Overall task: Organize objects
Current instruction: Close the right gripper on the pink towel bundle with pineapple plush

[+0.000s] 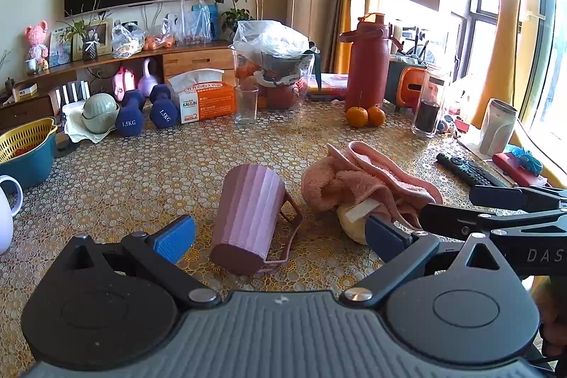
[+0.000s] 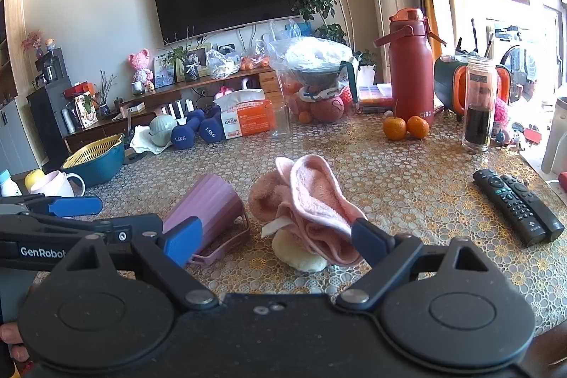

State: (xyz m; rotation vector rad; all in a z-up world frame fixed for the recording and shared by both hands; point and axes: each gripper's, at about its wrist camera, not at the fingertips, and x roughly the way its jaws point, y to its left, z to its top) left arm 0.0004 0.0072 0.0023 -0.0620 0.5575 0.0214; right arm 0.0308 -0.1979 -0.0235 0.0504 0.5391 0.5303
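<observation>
Item 1, ribbed mauve cup (image 1: 250, 218): my chosen landmark, lying on its side on the patterned tabletop (image 1: 141, 172), open mouth away from me and base toward me, handle on its right flank touching the surface. Its long axis runs nearly straight out from my left hand-held gripper (image 1: 280, 236), tipped slightly right at the far end. Item 2, left hand-held gripper: jaws spread wide, holding nothing, one blue pad (image 1: 174, 238) on either side of the cup's base end but clear of it; the cup lies straight ahead between them. Item 3, pink towel (image 2: 312, 201): crumpled just right of the cup, draped over a pale yellowish rounded thing (image 2: 301, 254) (what it is I cannot tell). Item 4, right hand-held gripper (image 2: 280, 241): also spread wide and empty, straddling the towel heap, with the cup off to its left. Item 5, two remote controls (image 2: 517, 208): well right of the cup. Item 6, two oranges (image 2: 405, 127) and a red bottle (image 2: 411, 69): beyond the cup, to the right. Assessment: the left side is nearer the cup; because the cup's axis lines up with the approach, I judge that closing across its ribbed sides is the natural grip.
</observation>
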